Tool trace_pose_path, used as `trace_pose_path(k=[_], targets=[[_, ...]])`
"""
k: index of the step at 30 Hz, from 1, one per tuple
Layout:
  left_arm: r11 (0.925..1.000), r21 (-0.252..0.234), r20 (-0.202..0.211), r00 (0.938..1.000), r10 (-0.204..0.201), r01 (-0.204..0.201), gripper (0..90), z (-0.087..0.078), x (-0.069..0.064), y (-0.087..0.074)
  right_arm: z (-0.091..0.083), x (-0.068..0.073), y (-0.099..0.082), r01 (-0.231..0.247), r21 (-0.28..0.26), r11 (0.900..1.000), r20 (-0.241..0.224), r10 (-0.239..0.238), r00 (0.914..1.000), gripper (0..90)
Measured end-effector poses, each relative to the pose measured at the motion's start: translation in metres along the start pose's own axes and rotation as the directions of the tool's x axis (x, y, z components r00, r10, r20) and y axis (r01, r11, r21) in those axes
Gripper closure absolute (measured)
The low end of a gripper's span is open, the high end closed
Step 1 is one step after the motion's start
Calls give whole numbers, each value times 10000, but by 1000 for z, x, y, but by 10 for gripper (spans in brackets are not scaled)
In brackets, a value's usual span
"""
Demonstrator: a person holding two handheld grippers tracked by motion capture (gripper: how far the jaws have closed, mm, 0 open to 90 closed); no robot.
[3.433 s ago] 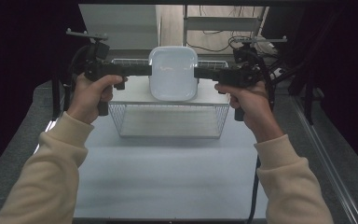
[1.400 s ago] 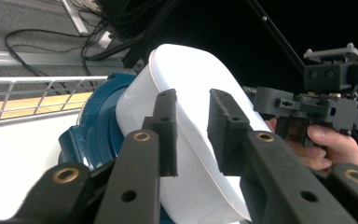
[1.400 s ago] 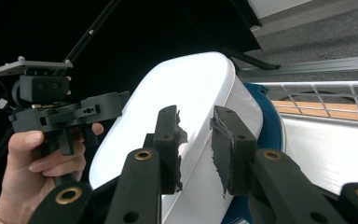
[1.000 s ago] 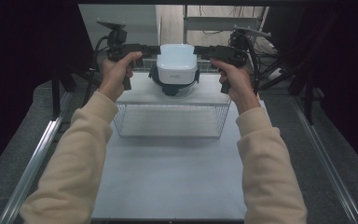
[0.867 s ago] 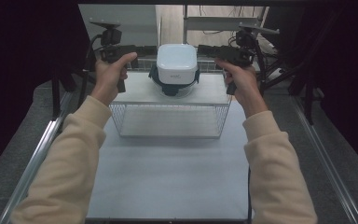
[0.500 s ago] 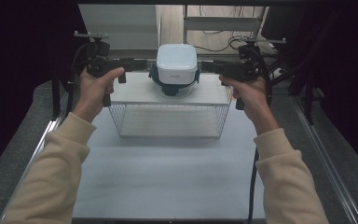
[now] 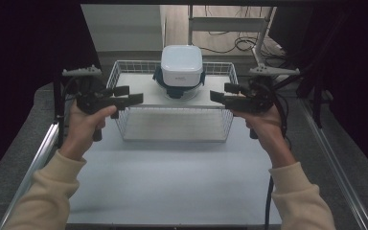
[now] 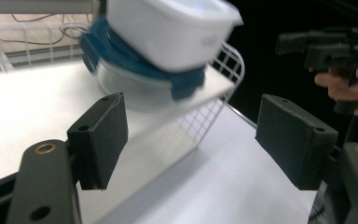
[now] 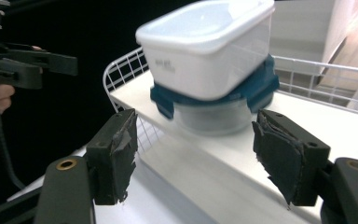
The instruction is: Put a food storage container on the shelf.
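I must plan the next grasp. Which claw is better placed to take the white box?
Hard to choose. The left claw and right claw are both open, level with the white box, about equally far off.

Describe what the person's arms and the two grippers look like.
Both forearms wear cream long sleeves with ribbed cuffs. The left gripper and right gripper are black pistol-style tools, each with a grey three-cornered plate on top and a black trailing cable. The jaws carry thick black rectangular pads; the right gripper's look torn.

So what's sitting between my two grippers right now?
In the high view, the front of the wire basket and its white shelf span the gap between the left gripper and right gripper. The stacked containers stand farther back on that shelf.
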State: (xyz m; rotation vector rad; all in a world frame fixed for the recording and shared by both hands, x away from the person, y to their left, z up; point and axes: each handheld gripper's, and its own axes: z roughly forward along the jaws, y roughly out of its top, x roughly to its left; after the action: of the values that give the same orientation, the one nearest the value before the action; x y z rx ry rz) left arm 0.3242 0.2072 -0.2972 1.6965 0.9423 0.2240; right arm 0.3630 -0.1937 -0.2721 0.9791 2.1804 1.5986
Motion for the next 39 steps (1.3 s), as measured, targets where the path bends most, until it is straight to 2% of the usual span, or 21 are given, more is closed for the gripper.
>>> trace_pose_path(k=[5,9,13,16,19,24,26,29,32,34,39], targets=[[9973,464,-604,9964,591,-563,249,1,-10,-38,-14,6,-31,419,-61,9991,181,-418,9990,296],[9961,657,-513,9968,619,-585,247,2,-15,-65,-24,8,-60,636,48,9980,369,-637,9973,288],[9957,809,-625,9968,496,-445,243,4,-19,-96,-34,10,-92,615,61,9981,401,-617,9973,283],[9951,978,-676,9975,215,-148,243,7,-17,-125,-38,10,-115,609,236,9979,387,-618,9973,278],[9934,1147,-1063,9942,158,-36,244,9,-14,-152,-37,8,-143,827,628,9946,793,-876,9930,274],[9848,1678,-1234,9920,-251,458,244,17,-7,-188,-30,3,-189,294,1319,9908,719,-392,9966,266],[9815,1841,-1315,9909,-274,515,245,20,-5,-201,-27,2,-203,123,1553,9878,724,-238,9971,266],[9759,2165,-1526,9883,70,265,246,25,-5,-211,-23,2,-221,-21,1874,9823,752,-122,9971,266],[9758,2167,-1390,9903,13,291,245,28,-2,-212,-19,1,-231,-31,2136,9769,886,-162,9959,265],[9772,2120,-1432,9896,163,146,245,27,-1,-211,-19,0,-232,-54,2101,9777,913,-141,9957,265],[9765,2146,-1407,9900,127,180,246,26,2,-211,-21,1,-232,-5,2013,9795,930,-186,9955,265]])
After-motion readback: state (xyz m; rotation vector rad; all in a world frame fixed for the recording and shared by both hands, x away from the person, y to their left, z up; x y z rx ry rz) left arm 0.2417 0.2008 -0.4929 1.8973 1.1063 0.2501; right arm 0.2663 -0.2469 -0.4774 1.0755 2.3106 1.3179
